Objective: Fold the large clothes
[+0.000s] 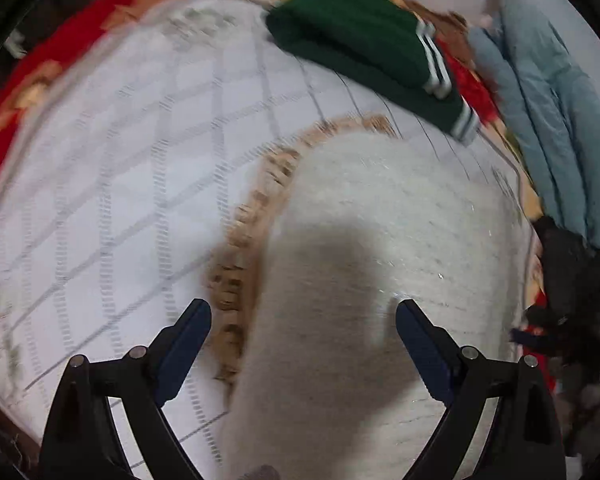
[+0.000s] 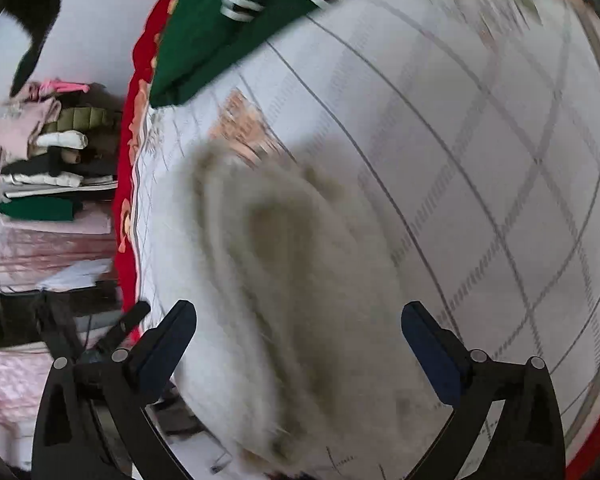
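Observation:
A cream knitted garment (image 1: 380, 240) with a tan patterned edge (image 1: 256, 208) lies on a white checked sheet (image 1: 120, 160). My left gripper (image 1: 303, 320) is open and empty just above it, its fingers (image 1: 188, 340) spread over the tan edge and the cream cloth. In the right wrist view the same garment (image 2: 268, 264) is bunched and blurred, with a tan patch (image 2: 240, 124) at its far end. My right gripper (image 2: 299, 320) is open and empty above it.
A folded green garment with white stripes (image 1: 364, 40) lies at the sheet's far edge, also in the right wrist view (image 2: 216, 28). A red patterned blanket (image 1: 60, 56) lies under the sheet. Blue-grey fabric (image 1: 548, 100) hangs at right. A stack of folded clothes (image 2: 56, 168) sits beside the bed.

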Demonstrator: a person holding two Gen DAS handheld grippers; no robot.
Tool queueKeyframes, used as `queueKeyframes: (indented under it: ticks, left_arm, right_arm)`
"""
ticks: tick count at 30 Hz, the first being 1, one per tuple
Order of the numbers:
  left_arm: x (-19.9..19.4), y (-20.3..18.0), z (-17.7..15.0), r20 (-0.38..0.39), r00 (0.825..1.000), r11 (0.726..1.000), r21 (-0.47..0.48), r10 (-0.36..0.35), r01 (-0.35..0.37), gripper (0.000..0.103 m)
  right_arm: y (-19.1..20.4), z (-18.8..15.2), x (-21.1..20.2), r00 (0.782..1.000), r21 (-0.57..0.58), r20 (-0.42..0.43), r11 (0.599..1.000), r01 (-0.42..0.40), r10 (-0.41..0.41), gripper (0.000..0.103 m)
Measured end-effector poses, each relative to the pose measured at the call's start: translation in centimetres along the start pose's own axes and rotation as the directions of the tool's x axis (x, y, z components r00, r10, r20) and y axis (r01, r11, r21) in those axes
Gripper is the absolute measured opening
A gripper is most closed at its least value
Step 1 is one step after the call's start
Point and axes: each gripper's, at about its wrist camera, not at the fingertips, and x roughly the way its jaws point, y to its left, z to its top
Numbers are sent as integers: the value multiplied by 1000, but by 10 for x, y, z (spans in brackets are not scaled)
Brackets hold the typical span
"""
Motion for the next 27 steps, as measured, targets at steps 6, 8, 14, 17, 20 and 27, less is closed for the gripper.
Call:
queueKeyframes:
  ticks: [6, 8, 14, 17, 20, 27]
  left_arm:
    - [32, -10, 10, -96, 993, 996, 41, -76, 80, 96]
    - [35, -10, 13, -113, 990, 994, 59, -80, 88, 97]
    - [48, -3, 16, -138, 978, 985, 51, -159, 167, 101]
    - [40, -8, 18, -103, 980, 981, 75, -172, 180, 100]
    - [25, -9, 24, -65, 987, 979, 135, -146, 154, 99]
    - [41, 9, 37, -133, 968, 961, 149, -214, 233, 99]
  right_arm:
    - [-40, -4, 63, 961, 110, -130, 967, -229, 242, 103]
    - [-41, 3, 81, 948, 135, -147, 955, -263, 282, 103]
    - [-25, 18, 103, 953, 66, -220, 978, -199, 209, 103]
    - [-15, 20, 104, 948, 101, -214, 971, -217, 234, 84]
    - [7, 20, 95, 923, 125, -169, 936, -329, 347, 74]
    - [13, 31, 134, 973, 145, -138, 975, -167, 187, 98]
